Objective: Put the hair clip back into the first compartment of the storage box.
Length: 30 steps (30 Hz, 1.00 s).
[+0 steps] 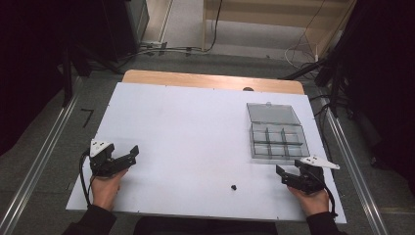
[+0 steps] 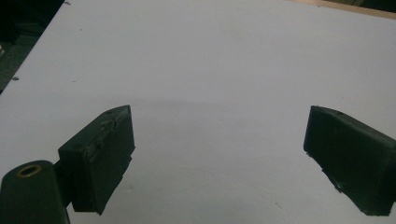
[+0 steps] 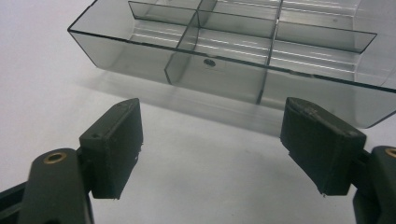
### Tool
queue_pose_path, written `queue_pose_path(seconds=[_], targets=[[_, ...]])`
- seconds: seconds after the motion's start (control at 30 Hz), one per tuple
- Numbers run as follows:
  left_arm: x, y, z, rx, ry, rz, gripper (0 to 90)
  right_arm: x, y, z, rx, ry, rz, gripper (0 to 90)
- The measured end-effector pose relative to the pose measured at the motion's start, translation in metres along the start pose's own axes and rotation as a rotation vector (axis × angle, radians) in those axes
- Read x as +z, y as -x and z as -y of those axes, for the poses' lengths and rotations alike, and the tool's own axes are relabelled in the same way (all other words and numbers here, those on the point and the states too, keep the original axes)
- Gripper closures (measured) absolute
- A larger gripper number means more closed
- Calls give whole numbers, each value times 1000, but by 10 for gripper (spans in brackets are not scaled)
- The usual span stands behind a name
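Observation:
A clear plastic compartment box lies on the right side of the white board, its lid folded open behind it. A small black piece rests on the board near the front edge. My right gripper is held low just in front of the box, open with nothing between its jaws. In the right gripper view, the box's near wall stands just beyond my right gripper. My left gripper hovers at the front left, open and empty; in the left gripper view, bare board lies past my left gripper.
The board sits on a wooden table whose far edge shows. Metal rails run along both sides on the floor. Cables and wooden furniture lie beyond the table. A small round spot shows in one compartment.

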<state>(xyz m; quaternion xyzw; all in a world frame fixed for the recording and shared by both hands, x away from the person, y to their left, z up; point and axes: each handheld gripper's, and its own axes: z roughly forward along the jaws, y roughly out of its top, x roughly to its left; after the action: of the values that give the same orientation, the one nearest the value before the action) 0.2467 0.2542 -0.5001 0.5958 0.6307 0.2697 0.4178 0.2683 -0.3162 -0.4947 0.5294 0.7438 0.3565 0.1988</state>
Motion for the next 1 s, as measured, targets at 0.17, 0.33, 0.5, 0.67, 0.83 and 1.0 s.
queue_pose_path(seconds=[0.17, 0.33, 0.5, 0.67, 0.83, 1.0], targets=[[1, 2, 1, 9, -1, -2, 94, 2, -1, 1, 14, -7, -28, 209], [1, 2, 1, 13, -1, -4, 94, 4, -5, 2, 3, -10, -49, 219], [1, 2, 1, 13, -3, -4, 96, 5, -9, 1, -9, -10, -59, 219], [1, 3, 1, 16, -3, -4, 96, 6, -11, 1, -8, -11, -63, 219], [1, 3, 2, 20, -7, -6, 96, 7, -13, 1, -11, -12, -71, 219], [2, 3, 2, 22, -10, -9, 96, 8, -16, 1, -18, -17, -79, 219]])
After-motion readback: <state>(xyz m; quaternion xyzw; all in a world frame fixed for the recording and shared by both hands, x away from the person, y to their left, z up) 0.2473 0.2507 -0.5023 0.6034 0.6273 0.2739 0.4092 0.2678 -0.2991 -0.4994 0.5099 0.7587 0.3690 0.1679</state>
